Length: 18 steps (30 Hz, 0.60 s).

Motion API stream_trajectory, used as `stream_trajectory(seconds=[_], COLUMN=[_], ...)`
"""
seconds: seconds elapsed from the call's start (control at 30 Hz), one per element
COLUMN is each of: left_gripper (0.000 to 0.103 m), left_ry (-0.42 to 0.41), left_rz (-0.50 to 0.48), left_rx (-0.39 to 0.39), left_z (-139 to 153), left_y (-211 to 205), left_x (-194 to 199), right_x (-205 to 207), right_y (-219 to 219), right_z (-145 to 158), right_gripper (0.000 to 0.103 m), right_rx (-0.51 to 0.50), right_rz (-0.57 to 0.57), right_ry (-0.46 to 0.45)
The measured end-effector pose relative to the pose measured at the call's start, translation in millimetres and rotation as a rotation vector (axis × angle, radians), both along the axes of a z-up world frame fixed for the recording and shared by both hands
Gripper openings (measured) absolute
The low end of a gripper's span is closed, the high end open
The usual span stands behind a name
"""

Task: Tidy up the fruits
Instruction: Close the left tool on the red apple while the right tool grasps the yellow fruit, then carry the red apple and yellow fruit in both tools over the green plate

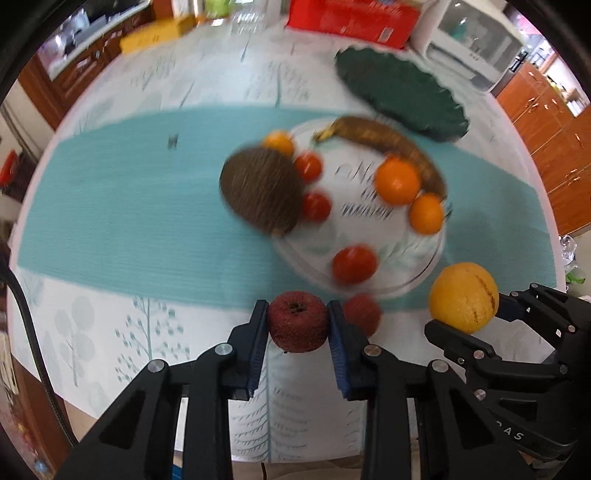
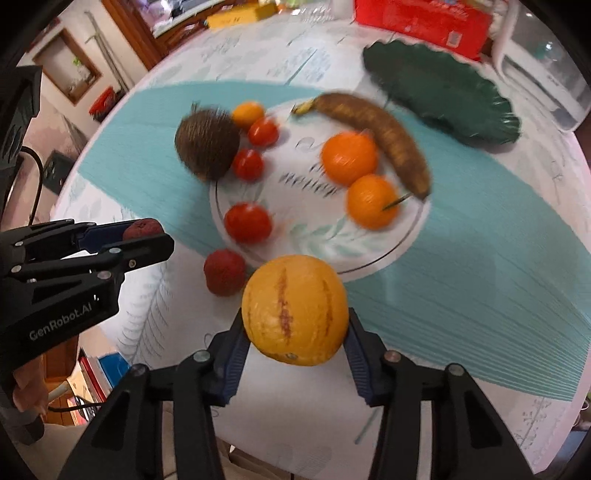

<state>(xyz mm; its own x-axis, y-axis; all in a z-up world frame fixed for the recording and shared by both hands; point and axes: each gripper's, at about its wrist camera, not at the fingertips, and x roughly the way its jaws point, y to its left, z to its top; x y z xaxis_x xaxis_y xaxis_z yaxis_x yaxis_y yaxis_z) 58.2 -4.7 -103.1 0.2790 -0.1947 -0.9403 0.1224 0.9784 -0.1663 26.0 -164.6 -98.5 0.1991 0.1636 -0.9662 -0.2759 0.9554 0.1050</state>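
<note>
- My left tongs (image 1: pixel 298 325) are clamped on a small dark red fruit (image 1: pixel 298 320), one blue pad on each side of it, above the near edge of the desk (image 1: pixel 110 325).
- My right tongs (image 2: pixel 295 332) are clamped on a yellow melon (image 2: pixel 295 310) with brownish stripes; it fills the gap between the pads and hangs just in front of the white plate (image 2: pixel 321 240).
- From the right wrist view, the left tongs show at the left edge with the red fruit peeking out between the pads.
- A second rough red fruit (image 2: pixel 224 272) lies on the desk, just beside the plate's near rim and to the left of the melon.
- On the plate, nearest me sits a tomato (image 2: pixel 247 222); two more tomatoes (image 2: pixel 248 164) sit at its left side, next to a brown coconut (image 2: pixel 207 142) that rests at the plate's left rim on the teal runner (image 2: pixel 498 258).
- Two oranges (image 2: pixel 349 158) sit on the right half of the plate, with a browned banana (image 2: pixel 376 136) curving behind them along the far rim.
- A smaller orange fruit (image 2: pixel 248 113) sits at the far left, between coconut and banana tip.
- Beyond the plate lies a dark green leaf-shaped dish (image 2: pixel 443 92).
- Farthest back, a red box (image 2: pixel 421 22) stands at the desk's far edge.
</note>
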Motion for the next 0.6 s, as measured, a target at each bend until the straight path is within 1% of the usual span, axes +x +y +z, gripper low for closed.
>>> stream_trajectory(seconds=[0.17,0.27,0.37,0.5,0.53,0.6], left_gripper=[0.03,0.03,0.03,0.03,0.03,0.03], left_ry=[-0.106,-0.195,-0.261,-0.334,-0.338,-0.327], left_rz=[-0.05,-0.07,-0.072,-0.086,-0.097,-0.117], left_rx=[0.012,0.038,0.051,0.075,0.08,0.067], left_z=[45,74,96,108,107,102], left_y=[-28,-47,-61,-81,-87,-98], left_x=[21,44,76,123,137,162], right_x=[20,39,68,112,120,144], right_y=[-26,-36,-49,-71,-76,-88], right_z=[40,60,78,86,86,79], right_gripper=[0.049,0.049,0.049,0.049,0.049,0.049], right_rx=[0.026,0.013,-0.001,-0.023,-0.027,-0.04], right_rz=[-0.047,-0.083,-0.131,-0.226,-0.245,-0.293], right_ry=[-0.092,-0.151,-0.209,-0.26,-0.263,-0.262])
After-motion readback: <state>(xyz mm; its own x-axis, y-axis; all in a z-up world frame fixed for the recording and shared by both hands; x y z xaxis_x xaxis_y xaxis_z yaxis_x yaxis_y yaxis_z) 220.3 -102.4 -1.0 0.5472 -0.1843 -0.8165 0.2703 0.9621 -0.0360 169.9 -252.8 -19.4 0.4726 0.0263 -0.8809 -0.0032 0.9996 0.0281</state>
